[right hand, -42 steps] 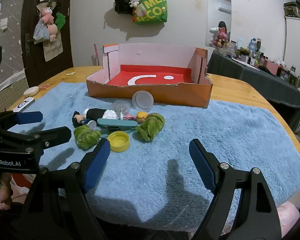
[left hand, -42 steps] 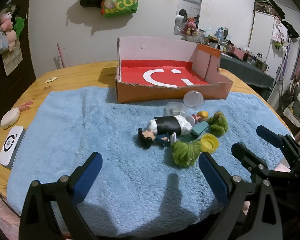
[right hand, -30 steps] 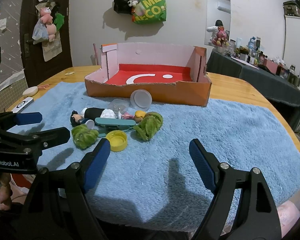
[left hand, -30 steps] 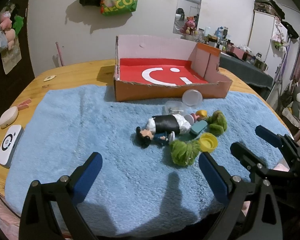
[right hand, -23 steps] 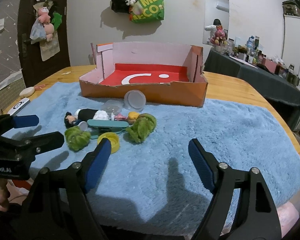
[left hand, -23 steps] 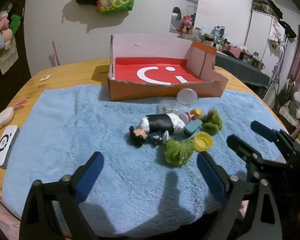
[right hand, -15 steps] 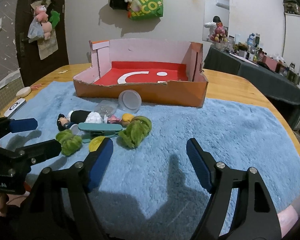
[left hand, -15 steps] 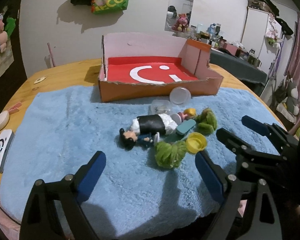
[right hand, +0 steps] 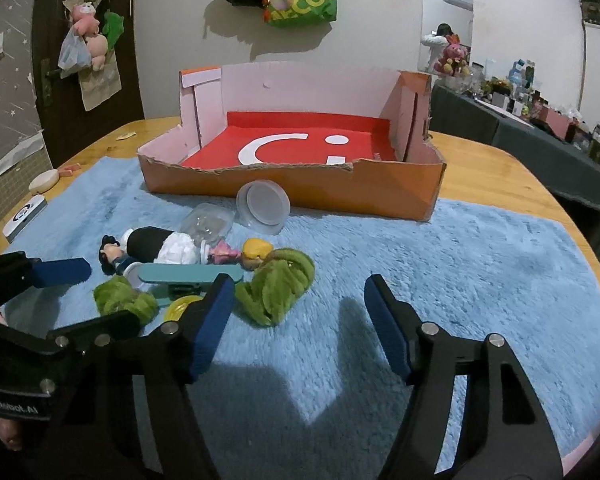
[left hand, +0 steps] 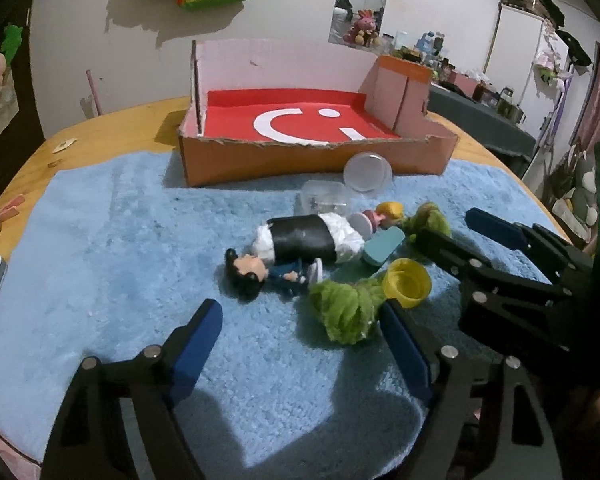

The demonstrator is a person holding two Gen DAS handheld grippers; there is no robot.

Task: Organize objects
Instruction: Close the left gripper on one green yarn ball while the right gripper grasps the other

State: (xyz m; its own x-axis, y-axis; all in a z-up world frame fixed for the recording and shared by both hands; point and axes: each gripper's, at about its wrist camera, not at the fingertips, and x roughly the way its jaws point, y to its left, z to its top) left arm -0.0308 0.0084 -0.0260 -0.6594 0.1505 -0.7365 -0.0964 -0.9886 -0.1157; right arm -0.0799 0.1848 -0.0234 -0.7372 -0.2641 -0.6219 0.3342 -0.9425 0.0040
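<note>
- The left gripper (left hand: 300, 336) is hovering low over the blue towel (left hand: 120, 240), its jaws closing though nothing is between them yet; the pads are touching no toy.
- Just beyond its tips the dark-haired doll (left hand: 276, 268) is lying on its side, and a green yarn bundle (left hand: 346, 310) is sitting just inside its right-hand finger.
- Behind the doll a black-and-white figure (left hand: 306, 240) is lying flat, touching a teal clip (left hand: 382, 246), with a yellow cap (left hand: 406, 282) beside it.
- Two clear containers (right hand: 236, 220) are resting at the foot of the cardboard box (right hand: 340, 196).
- The box is standing open at the far edge of the towel, and its red floor is bare as far as I can see.
- A second green yarn bundle (right hand: 278, 284) is lying nearest the right gripper (right hand: 298, 318), just ahead of its left-hand finger.
- The right gripper is also narrowing its jaws in open air, holding nothing, over bare towel.
- By my reckoning the sorting is barely starting: every toy is lying outside the box, so all the picking up and placing is left to do.
</note>
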